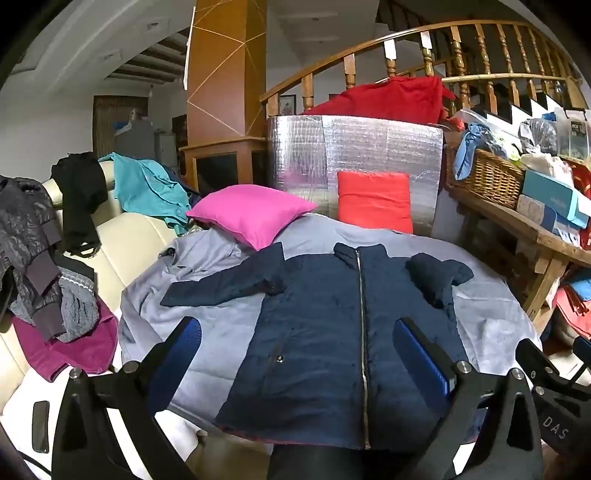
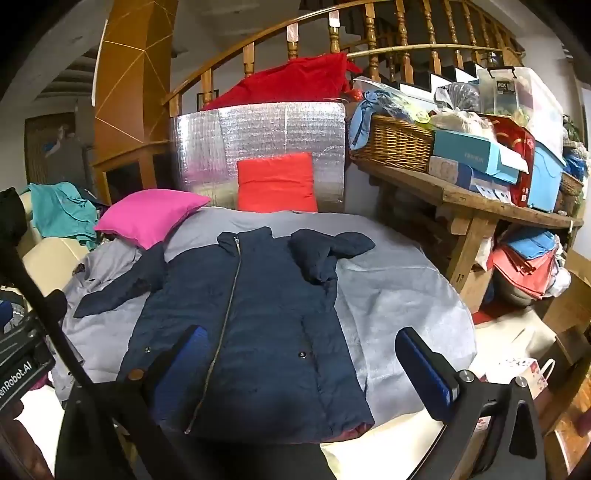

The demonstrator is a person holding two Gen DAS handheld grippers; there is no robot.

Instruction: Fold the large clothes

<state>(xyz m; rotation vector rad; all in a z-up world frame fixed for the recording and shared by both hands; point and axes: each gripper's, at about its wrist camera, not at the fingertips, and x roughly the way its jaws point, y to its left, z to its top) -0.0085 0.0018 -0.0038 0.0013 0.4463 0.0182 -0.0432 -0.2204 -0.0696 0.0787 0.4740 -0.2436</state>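
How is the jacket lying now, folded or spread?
Mostly spread: the jacket lies flat, zipped, front up on the grey sheet. One sleeve stretches out; the other sleeve is bunched near the shoulder.

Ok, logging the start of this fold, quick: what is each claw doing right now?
Left claw: open, holding nothing, above the dark navy zip-up padded jacket.
Right claw: open, holding nothing, over the same jacket.

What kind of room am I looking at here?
Most likely a lived-in home, perhaps a living room beside a staircase. A wooden stair railing curves behind, a navy jacket lies spread on a grey cover, and a wooden table is heaped with boxes.
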